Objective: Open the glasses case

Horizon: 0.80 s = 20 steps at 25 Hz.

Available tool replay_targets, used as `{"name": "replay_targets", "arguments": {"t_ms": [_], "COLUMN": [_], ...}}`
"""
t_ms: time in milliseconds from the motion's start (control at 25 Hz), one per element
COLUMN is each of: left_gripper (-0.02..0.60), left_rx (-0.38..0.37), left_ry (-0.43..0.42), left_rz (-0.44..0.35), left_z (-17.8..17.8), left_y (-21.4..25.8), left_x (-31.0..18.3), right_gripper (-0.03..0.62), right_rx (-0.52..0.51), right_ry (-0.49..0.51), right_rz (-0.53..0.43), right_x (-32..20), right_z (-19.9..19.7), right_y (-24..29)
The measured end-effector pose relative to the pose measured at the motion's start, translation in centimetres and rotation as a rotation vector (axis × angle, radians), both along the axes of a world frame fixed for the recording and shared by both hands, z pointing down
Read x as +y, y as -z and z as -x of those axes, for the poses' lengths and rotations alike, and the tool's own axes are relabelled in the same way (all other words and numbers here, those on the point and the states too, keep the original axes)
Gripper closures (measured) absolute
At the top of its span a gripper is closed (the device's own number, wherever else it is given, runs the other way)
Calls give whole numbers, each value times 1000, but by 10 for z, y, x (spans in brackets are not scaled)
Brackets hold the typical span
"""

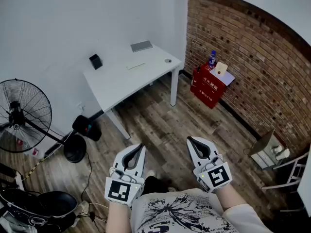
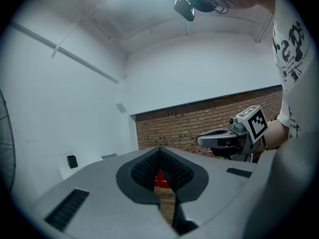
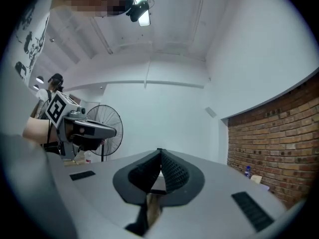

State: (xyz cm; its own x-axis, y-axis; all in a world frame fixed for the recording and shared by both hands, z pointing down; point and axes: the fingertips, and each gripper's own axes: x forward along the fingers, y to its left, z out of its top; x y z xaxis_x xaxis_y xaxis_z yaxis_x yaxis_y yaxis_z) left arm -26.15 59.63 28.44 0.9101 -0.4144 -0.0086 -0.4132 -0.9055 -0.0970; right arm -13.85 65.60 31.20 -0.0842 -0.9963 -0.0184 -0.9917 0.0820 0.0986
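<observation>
**Both tools clenched on nothing**

Head view: the left gripper point(image 1: 140, 145), a pale grey moulded plastic tool with black pads and a marker cube at its rear, sits at 7 o'clock in the frame. Its jaws meet at the tip and grasp nothing. The right gripper point(image 1: 189, 139), of the same make, sits at 5 o'clock, likewise clenched and empty. Both hang over a grey-brown wood-plank floor point(image 1: 165, 125). A white rectangular table point(image 1: 121, 84) with slim legs stands at 12 o'clock, well apart from both tools. As far as this distance allows, the glasses case point(image 1: 95, 61) is the small black rounded block at the table's 9 o'clock end. A flat grey slab point(image 1: 141, 46) lies at the table's 12 o'clock edge. A red box point(image 1: 209, 87) stands against the rough brick wall point(image 1: 252, 57) at 2 o'clock. A black wire-caged pedestal fan point(image 1: 22, 115) stands at 9 o'clock.

Left gripper view: the ribbed black pads touch at the tip, with only a teardrop-shaped hollow behind them, and through it a sliver of the red box shows. The right gripper appears at 3 o'clock, closed. The black block is at 8 o'clock, far off.

Right gripper view: the textured pads press together, with nothing between them. The left gripper is at 9 o'clock, in front of the fan.
</observation>
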Motion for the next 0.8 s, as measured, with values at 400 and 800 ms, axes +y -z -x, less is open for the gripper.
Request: {"name": "replay_targets", "arguments": {"t_ms": [400,800], "left_gripper": [568,568], "left_rx": [-19,-28], "left_ry": [15,1], "left_rz": [23,60], "left_z": [-9,-53], "left_y": [-14,-23], "left_x": [-41,-165], "right_gripper": [43,40], "right_rx": [-41,-48], "right_ry": [-14,-24], "right_rz": [6,75], "right_x": [-58,-180], "right_z": [-19,-62], "right_y": [-8,-15]}}
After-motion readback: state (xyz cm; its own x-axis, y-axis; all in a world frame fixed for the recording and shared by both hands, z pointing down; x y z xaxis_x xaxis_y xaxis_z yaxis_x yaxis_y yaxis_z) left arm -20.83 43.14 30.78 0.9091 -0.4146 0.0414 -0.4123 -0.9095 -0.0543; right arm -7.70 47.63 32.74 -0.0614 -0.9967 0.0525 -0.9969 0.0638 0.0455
